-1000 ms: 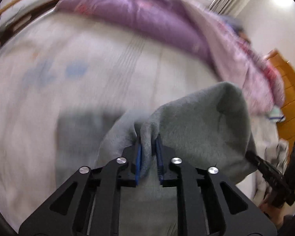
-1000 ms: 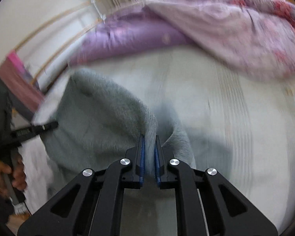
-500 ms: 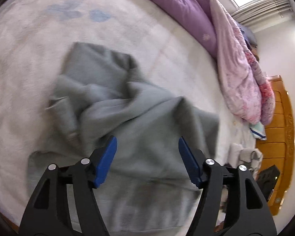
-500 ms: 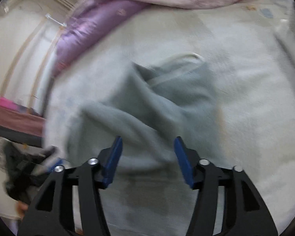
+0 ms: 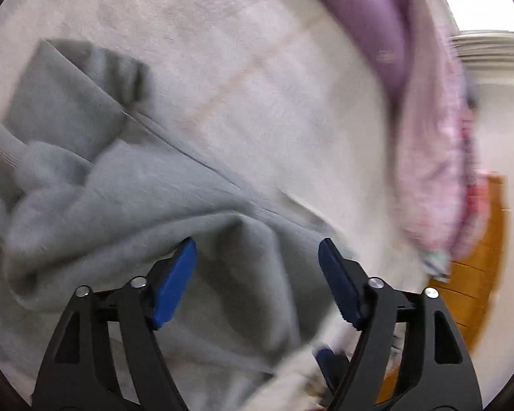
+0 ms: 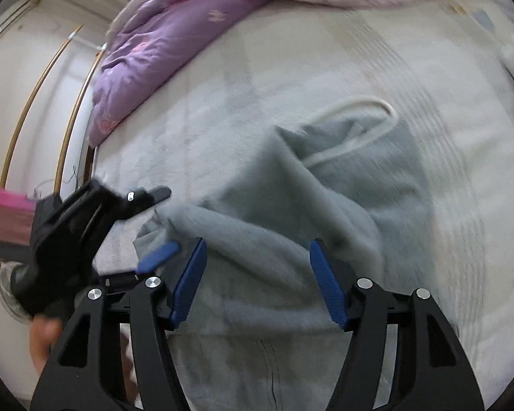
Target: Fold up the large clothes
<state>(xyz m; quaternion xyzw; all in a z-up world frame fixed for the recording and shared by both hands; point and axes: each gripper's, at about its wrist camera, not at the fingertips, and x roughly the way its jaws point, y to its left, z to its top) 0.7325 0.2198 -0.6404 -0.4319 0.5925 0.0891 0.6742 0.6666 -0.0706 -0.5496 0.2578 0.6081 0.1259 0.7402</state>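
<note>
Left wrist view: left hand-held gripper (image 5: 257, 260) gapes, holding nothing, over the grey sweatshirt (image 5: 126, 185) lying rumpled near the bed's (image 5: 264, 78) near edge. Right hand-held gripper (image 6: 257, 263) likewise spread wide. Laid down, bunched; smoothing and folding remain, I'd judge.

**Gripper wide open over the sweater**

The left gripper (image 5: 257, 274) hangs with its blue pads spread apart above a rumpled grey sweater (image 5: 120, 198) lying on the bed (image 5: 274, 85). Beyond the sweater, a purple quilt (image 5: 377, 27) is heaped along the bed's far edge.
</note>
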